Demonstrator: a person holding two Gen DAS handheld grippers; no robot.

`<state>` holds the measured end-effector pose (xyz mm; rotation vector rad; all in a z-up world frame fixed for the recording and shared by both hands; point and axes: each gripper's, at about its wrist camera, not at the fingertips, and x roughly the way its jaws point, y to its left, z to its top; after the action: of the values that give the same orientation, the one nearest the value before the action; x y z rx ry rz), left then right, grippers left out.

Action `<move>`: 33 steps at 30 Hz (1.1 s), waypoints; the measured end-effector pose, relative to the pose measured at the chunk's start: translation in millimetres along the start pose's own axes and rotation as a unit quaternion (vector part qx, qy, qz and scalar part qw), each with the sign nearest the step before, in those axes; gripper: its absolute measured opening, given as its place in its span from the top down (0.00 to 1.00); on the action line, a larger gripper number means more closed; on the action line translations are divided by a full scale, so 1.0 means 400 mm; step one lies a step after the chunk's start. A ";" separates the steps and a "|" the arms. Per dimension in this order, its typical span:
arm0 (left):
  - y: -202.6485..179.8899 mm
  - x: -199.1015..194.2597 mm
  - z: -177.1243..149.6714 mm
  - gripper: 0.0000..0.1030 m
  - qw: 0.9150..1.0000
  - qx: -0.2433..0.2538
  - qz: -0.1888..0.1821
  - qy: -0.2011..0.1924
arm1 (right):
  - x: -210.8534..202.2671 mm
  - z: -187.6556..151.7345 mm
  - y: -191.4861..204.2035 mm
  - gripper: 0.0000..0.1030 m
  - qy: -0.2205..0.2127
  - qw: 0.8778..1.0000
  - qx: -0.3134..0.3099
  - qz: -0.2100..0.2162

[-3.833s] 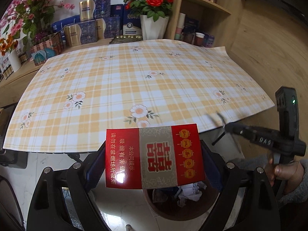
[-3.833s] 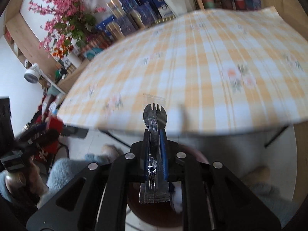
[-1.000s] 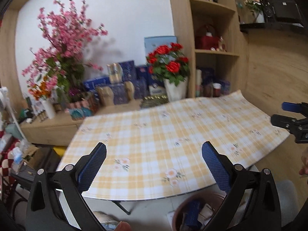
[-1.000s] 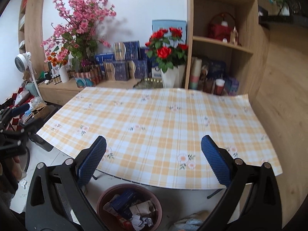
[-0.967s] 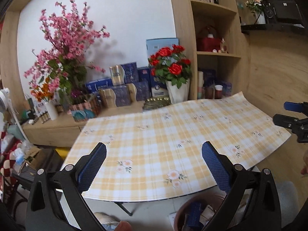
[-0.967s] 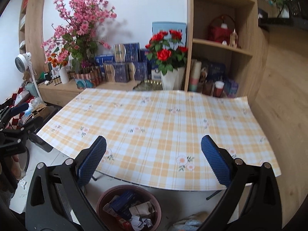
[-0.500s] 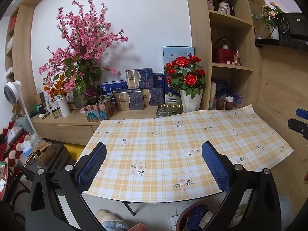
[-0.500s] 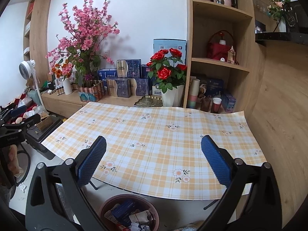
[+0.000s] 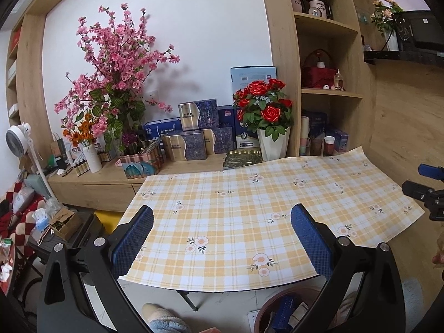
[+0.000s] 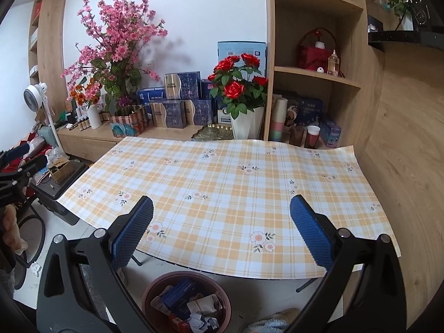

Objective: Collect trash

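A round brown trash bin (image 10: 186, 302) stands on the floor under the table's near edge, holding a blue carton, crumpled paper and a red pack. Its rim (image 9: 280, 302) shows at the bottom of the left wrist view. My left gripper (image 9: 222, 238) is open and holds nothing, held back from the table. My right gripper (image 10: 221, 234) is open too, with nothing between its blue pads, above and behind the bin. The yellow plaid tablecloth (image 10: 236, 183) carries no trash. The right gripper's tip (image 9: 427, 191) shows at the right edge of the left wrist view.
A sideboard (image 9: 105, 177) behind the table carries pink blossoms (image 9: 116, 83), blue gift boxes (image 9: 194, 136) and a white vase of red roses (image 9: 266, 127). Wooden shelves (image 10: 313, 72) rise at the right. A fan (image 9: 22, 144) and cluttered boxes (image 9: 63, 222) stand at the left. A slippered foot (image 9: 163, 319) is below.
3.8 s ago the left gripper held a red pack and the right a wrapped spork; both now are open with nothing in them. Both grippers have drawn back and risen from the table.
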<state>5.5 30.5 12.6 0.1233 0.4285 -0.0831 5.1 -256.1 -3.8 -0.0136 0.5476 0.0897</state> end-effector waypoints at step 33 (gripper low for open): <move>-0.011 0.013 0.007 0.06 1.000 -0.001 -0.006 0.010 | 0.017 -0.011 -0.003 0.06 0.007 1.000 -0.006 -0.006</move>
<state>10.8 25.4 12.4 0.1196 0.4500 -0.0929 8.4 -256.8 -11.1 -0.0289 0.5610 0.0806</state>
